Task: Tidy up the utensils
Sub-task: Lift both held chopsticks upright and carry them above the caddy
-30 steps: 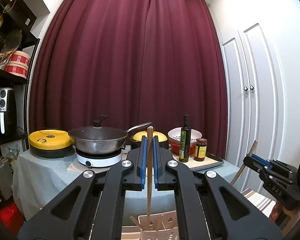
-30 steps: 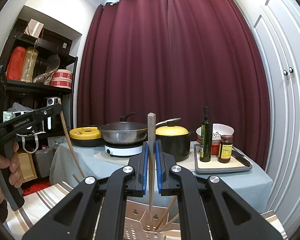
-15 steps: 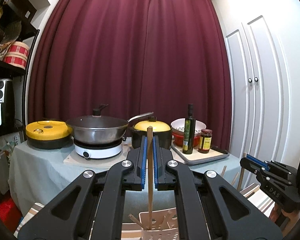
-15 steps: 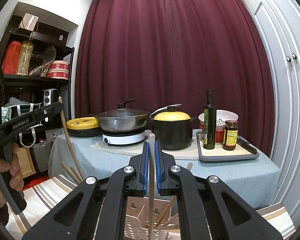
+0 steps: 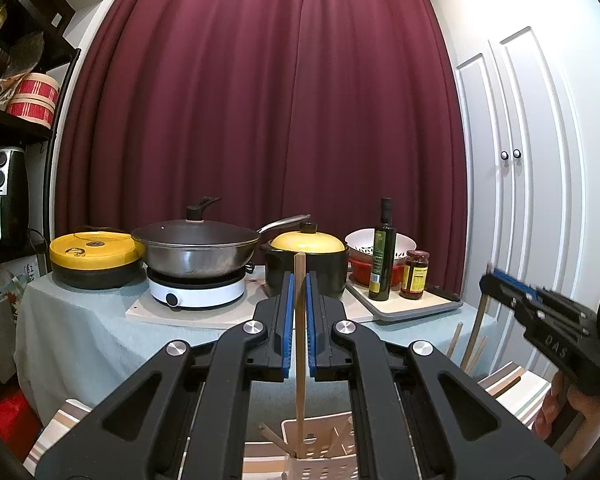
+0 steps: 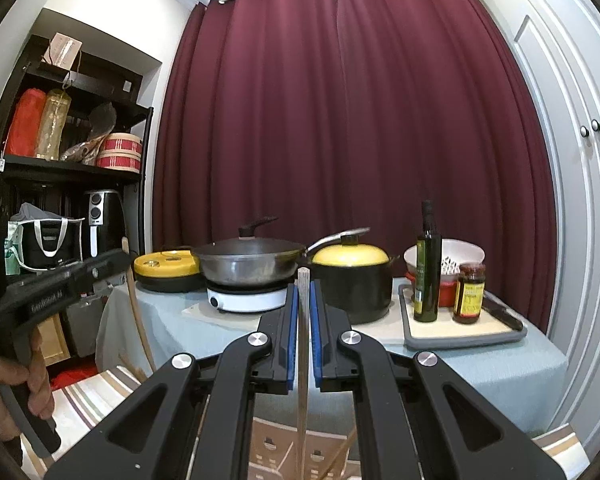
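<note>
Chopsticks are what we hold: our left gripper (image 5: 297, 280) has its jaws clamped on one wooden chopstick (image 5: 299, 344), which stands upright between the blue pads (image 5: 286, 316) with its lower end inside the white perforated utensil holder (image 5: 320, 446) near the bottom of the view. Other sticks lean in that holder's compartments. Our right gripper (image 6: 304, 288) likewise has its jaws closed on a second chopstick (image 6: 302, 360), upright, its lower end reaching down toward the holder (image 6: 300, 454); we cannot tell whether it touches the bottom. From the left wrist view, the right gripper shows at the far right edge, held in a hand (image 5: 568, 412). Farther off, a bench (image 5: 84, 320) with a pale cloth carries a yellow-lidded cooker (image 5: 94, 258), a lidded wok (image 5: 198, 248) on a white hob (image 5: 196, 294), a black pot with a yellow lid (image 5: 306, 260), and a tray (image 5: 412, 306) with an oil bottle (image 5: 382, 252) and a jar (image 5: 415, 276). A dark red curtain (image 5: 260, 100) hangs behind.
</note>
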{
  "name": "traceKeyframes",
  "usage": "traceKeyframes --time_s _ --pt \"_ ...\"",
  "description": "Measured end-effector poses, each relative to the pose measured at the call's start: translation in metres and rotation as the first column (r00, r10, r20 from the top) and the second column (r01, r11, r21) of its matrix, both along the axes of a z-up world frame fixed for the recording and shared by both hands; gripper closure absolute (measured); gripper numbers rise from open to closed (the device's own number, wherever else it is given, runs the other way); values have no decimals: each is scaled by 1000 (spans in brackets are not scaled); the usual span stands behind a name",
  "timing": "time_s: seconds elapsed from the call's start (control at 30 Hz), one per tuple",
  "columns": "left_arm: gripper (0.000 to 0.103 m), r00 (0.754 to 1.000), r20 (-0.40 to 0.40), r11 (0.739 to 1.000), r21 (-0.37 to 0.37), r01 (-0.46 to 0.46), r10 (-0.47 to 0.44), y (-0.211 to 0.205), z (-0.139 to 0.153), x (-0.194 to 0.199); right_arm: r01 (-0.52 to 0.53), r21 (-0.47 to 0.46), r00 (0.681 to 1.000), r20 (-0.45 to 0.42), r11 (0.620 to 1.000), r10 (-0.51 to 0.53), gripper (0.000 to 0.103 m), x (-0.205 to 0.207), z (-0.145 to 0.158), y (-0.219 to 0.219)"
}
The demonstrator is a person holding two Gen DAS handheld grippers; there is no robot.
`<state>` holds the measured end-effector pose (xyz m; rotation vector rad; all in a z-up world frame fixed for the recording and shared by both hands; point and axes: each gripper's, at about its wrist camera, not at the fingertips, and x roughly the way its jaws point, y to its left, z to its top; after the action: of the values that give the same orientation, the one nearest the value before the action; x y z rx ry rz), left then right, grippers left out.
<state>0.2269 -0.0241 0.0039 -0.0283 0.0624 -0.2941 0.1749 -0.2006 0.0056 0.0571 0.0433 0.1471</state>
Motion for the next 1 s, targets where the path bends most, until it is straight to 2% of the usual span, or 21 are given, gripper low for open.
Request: traceKeyframes --time_s 0.37,0.7,1.0 --pt "97 1000 -16 1000 1 0 0 3 -6 5 4 -20 999 46 1000 -3 96 12 7 5" --pt "97 999 -40 1000 13 14 -14 1 -14 6 18 -44 999 -36 999 -20 96 20 -22 10" --pt "97 999 -50 1000 19 19 -18 -1 -17 8 23 -54 998 -65 998 -27 96 21 -29 10"
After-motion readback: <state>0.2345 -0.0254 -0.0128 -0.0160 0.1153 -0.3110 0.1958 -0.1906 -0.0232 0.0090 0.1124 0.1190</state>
